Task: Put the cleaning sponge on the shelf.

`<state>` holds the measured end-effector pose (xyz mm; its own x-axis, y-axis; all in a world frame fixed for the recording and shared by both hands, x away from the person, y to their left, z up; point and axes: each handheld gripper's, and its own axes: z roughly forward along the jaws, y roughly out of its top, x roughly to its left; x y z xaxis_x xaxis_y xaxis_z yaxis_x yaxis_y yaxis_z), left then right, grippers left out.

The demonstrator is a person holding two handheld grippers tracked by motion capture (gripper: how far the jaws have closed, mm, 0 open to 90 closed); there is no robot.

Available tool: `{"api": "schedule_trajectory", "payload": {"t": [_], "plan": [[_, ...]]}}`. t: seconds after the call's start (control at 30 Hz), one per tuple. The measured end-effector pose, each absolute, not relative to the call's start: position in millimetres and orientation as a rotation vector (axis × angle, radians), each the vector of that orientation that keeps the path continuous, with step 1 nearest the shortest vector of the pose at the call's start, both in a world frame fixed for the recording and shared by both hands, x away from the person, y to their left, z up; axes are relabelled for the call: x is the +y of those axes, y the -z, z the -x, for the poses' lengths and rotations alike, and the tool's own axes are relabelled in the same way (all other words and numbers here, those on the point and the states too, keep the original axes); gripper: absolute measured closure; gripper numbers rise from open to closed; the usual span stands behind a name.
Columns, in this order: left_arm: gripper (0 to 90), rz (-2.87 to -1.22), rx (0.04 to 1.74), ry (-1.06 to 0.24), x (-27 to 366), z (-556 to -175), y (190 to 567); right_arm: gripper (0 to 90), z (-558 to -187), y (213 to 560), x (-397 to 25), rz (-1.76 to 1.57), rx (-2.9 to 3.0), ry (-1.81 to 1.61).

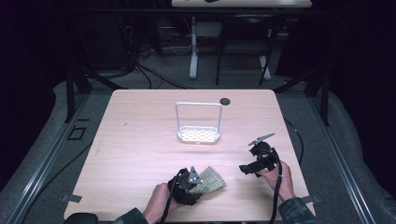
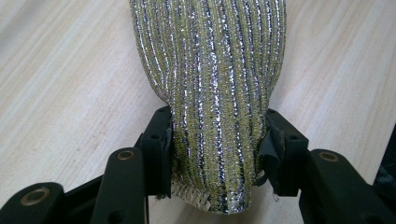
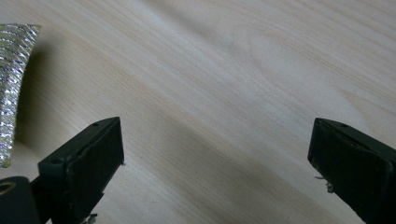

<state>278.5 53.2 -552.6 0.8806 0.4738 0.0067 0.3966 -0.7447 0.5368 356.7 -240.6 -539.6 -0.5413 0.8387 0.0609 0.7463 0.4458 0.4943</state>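
A glittery silver-and-yellow ribbed sponge cloth (image 1: pixel 211 181) lies near the table's front edge. My left gripper (image 1: pixel 194 183) is shut on its near end; in the left gripper view the cloth (image 2: pixel 215 84) is pinched between both black jaws and spreads wider beyond them. My right gripper (image 1: pixel 248 169) hovers to the right of the cloth, held in a hand, open with nothing between its jaws. In the right gripper view the gripper (image 3: pixel 215 154) faces bare wood, and the cloth's edge (image 3: pixel 13 79) sits at the far left. A white wire rack (image 1: pixel 198 122) with a perforated base stands mid-table.
A small dark round disc (image 1: pixel 225 101) lies near the table's far edge behind the rack. The light wooden table (image 1: pixel 135 140) has bare room on its left half. Dark floor, cables and table legs lie beyond it.
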Motion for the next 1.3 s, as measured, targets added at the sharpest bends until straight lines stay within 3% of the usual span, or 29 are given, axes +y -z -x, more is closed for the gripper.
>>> {"api": "schedule_trajectory", "payload": {"t": [1.3], "plan": [[51.0, -2.343, 0.785, -0.332, 84, -309, 523, 3.2, -357, 540, -241, -1.383, 2.499, -0.697]]}}
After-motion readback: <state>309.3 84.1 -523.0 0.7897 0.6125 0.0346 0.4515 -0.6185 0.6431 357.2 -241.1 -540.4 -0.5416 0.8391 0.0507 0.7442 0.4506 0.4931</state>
